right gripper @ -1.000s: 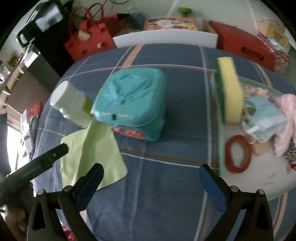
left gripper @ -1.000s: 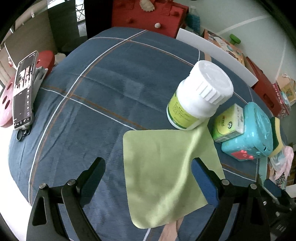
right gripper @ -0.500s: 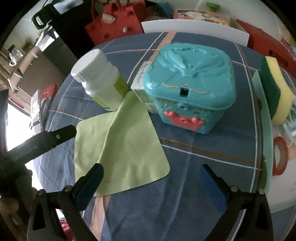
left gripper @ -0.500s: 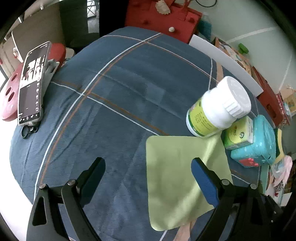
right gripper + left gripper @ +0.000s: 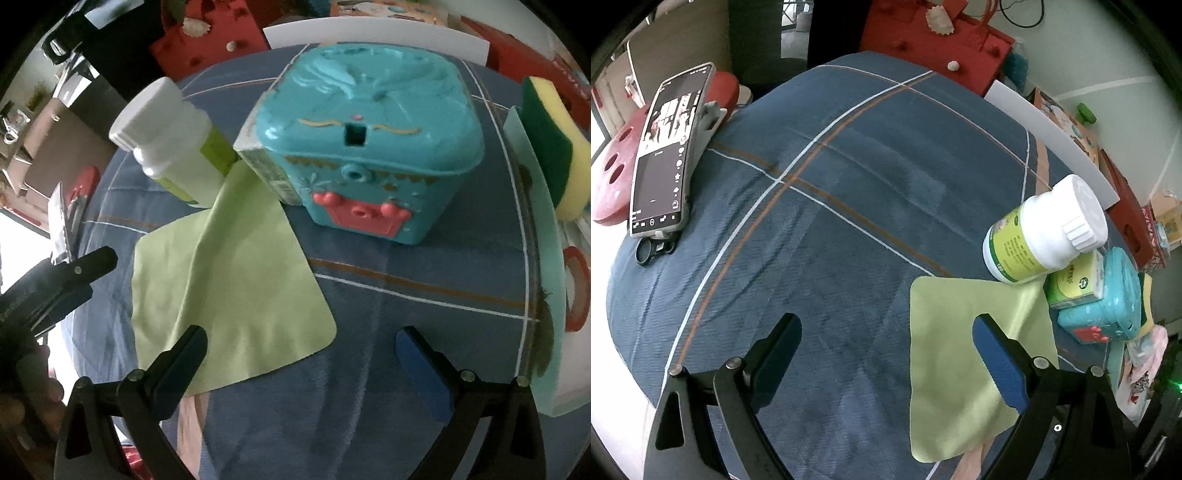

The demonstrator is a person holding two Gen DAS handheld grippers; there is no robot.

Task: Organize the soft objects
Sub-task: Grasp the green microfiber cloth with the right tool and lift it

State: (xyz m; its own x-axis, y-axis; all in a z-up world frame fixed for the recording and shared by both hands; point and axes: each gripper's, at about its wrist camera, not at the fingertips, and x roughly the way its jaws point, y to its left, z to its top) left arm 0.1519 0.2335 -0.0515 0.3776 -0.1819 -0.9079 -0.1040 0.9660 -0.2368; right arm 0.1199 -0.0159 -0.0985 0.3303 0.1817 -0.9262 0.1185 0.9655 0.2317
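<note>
A light green cloth [image 5: 964, 354] lies flat on the blue checked tablecloth [image 5: 849, 206]; it also shows in the right wrist view [image 5: 229, 295]. Its far corner is tucked under a white bottle with a green label [image 5: 1041, 236], which leans on a small green box [image 5: 1071, 284]. My left gripper [image 5: 886, 347] is open and empty above the cloth's left edge. My right gripper [image 5: 301, 354] is open and empty above the cloth's near right corner. A yellow-green sponge [image 5: 554, 147] stands on a pale tray [image 5: 532, 236] at the right.
A teal plastic box [image 5: 365, 147] stands beside the bottle [image 5: 170, 133]. A phone on a stand [image 5: 665, 155] sits at the table's left edge by a red stool [image 5: 613, 173]. A red bag [image 5: 931, 40] is behind the table. A red ring [image 5: 576, 288] lies on the tray.
My left gripper has drifted left and back, so the cloth now sits under its right finger. My right gripper has swung left from the tray toward the teal box and cloth.
</note>
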